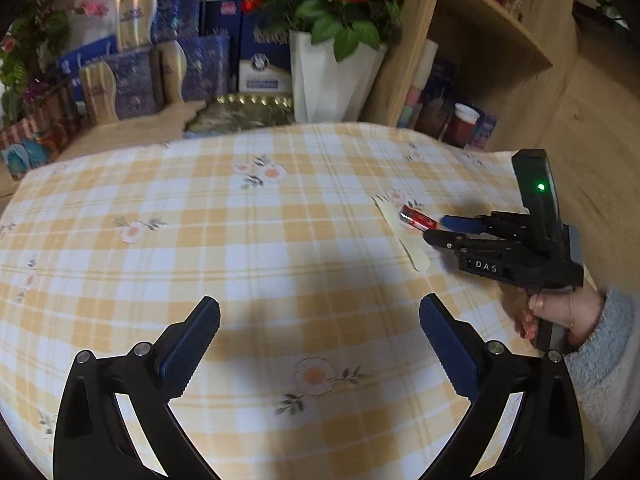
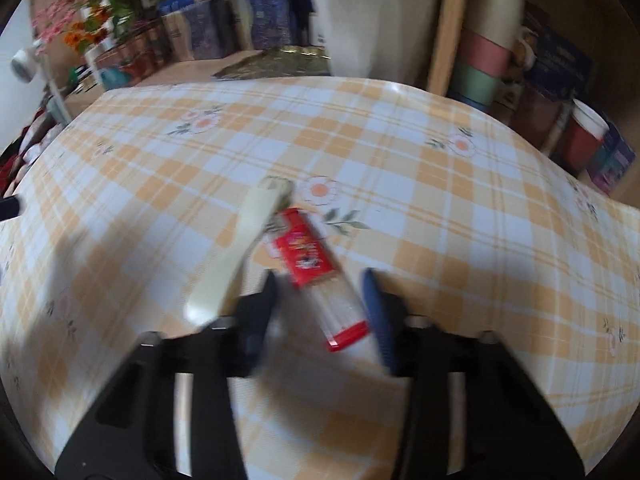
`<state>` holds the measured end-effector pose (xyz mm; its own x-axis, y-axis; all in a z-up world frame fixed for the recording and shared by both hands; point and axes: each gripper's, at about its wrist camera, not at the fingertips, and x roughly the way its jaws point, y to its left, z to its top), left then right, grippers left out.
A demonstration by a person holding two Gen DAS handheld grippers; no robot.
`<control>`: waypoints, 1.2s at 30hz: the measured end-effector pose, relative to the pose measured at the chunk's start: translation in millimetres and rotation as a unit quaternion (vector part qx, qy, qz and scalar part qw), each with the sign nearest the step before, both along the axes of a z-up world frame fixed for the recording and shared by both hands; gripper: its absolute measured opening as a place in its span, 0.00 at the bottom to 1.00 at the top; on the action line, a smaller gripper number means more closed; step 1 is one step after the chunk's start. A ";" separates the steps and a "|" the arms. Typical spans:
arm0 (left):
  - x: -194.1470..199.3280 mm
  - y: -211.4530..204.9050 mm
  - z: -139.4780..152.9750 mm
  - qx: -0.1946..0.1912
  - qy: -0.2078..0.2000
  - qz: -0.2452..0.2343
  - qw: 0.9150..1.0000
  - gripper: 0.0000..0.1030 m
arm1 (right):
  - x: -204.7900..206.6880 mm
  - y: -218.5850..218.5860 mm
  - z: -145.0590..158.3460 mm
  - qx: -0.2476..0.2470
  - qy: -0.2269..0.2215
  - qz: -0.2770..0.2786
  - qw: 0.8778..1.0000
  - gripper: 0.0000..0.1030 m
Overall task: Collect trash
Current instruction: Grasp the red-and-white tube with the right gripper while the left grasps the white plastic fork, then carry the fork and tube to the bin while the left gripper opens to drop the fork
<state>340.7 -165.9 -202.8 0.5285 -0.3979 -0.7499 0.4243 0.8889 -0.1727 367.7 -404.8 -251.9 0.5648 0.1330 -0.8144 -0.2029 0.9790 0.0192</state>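
We are holding the left gripper (image 1: 319,332) above the near side of the table, over the yellow checked tablecloth (image 1: 240,240), with its two blue-padded fingers spread wide and nothing between them. Toward the right edge of the table, we are bringing the right gripper (image 2: 320,304) to a red-and-clear plastic wrapper (image 2: 316,276), which is lying flat on the cloth with its red printed end pointing away from us and its clear end with a red strip between the fingers. The right gripper's fingers are standing apart on either side of the wrapper; the right wrist view is blurred, so we cannot tell whether the pads are touching it. Just beside the wrapper, on its left, a cream disposable fork (image 2: 236,252) is lying with its tines pointing toward the far edge; its head is very near the wrapper's red end. In the left wrist view the same wrapper (image 1: 416,218) and fork (image 1: 400,236) are showing near the right edge, with the right gripper (image 1: 434,229) at the wrapper. Past the far edge, a white vase (image 1: 328,76) of red flowers is standing beside a gold tray (image 1: 240,114) and blue gift boxes (image 1: 168,60), against a wooden shelf unit (image 1: 500,40).
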 end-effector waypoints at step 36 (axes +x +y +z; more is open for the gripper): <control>82.1 -145.3 -51.2 0.076 0.022 -0.101 0.992 0.20 | -29.6 -49.8 26.9 0.079 -0.113 -0.117 0.983 0.24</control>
<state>422.8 -311.2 -254.0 0.4148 -0.3735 -0.8297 0.5913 0.8037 -0.0662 338.1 -454.6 -225.0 0.7597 0.0924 -0.6437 0.0111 0.9879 0.1549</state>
